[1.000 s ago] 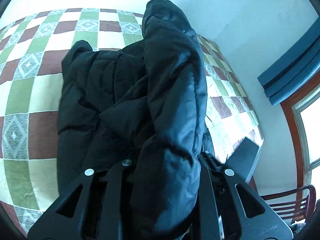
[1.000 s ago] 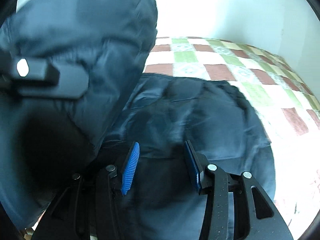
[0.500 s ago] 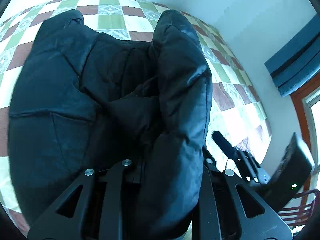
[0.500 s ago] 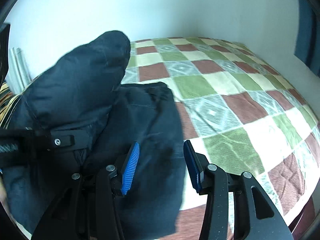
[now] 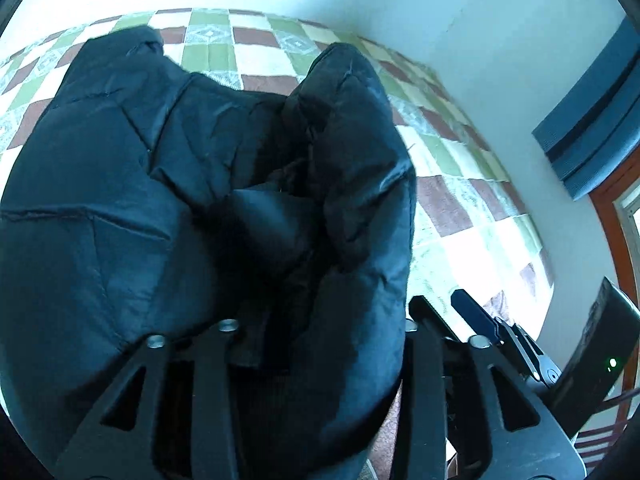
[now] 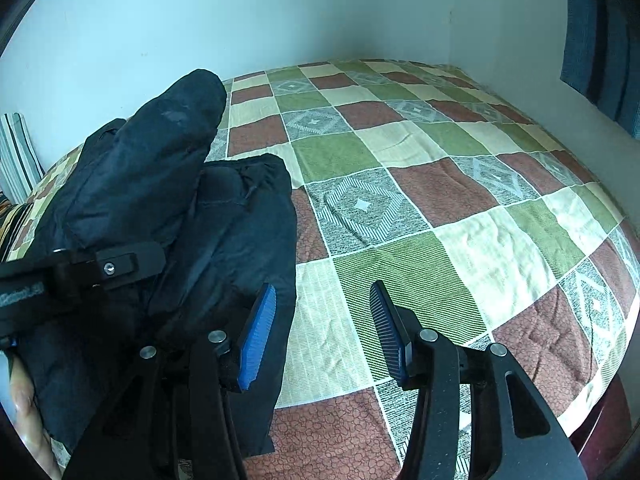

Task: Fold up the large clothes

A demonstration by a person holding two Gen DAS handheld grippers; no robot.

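A puffy black jacket (image 5: 120, 220) lies folded on the checked bedspread (image 6: 440, 200). One sleeve (image 5: 360, 200) runs up out of my left gripper (image 5: 320, 320) and rests over the jacket's body. That gripper's jaws are opening, and the padded fabric still fills the gap and hides both pads. In the right wrist view the sleeve (image 6: 152, 160) rises past a left finger (image 6: 120, 266). My right gripper (image 6: 320, 320) is open with bare blue pads, over the bedspread just right of the jacket's edge (image 6: 280, 280).
Pale walls close the bed in behind and to the right. A blue curtain (image 6: 600, 40) and a wooden window frame (image 5: 612, 220) are on the right. A striped pillow (image 6: 16, 152) lies far left. A person's hand (image 6: 24, 420) shows at bottom left.
The left gripper carried the sleeve down over the jacket and its jaws now stand wider. The right gripper swung right, off the jacket, and now hangs over bare bedspread.
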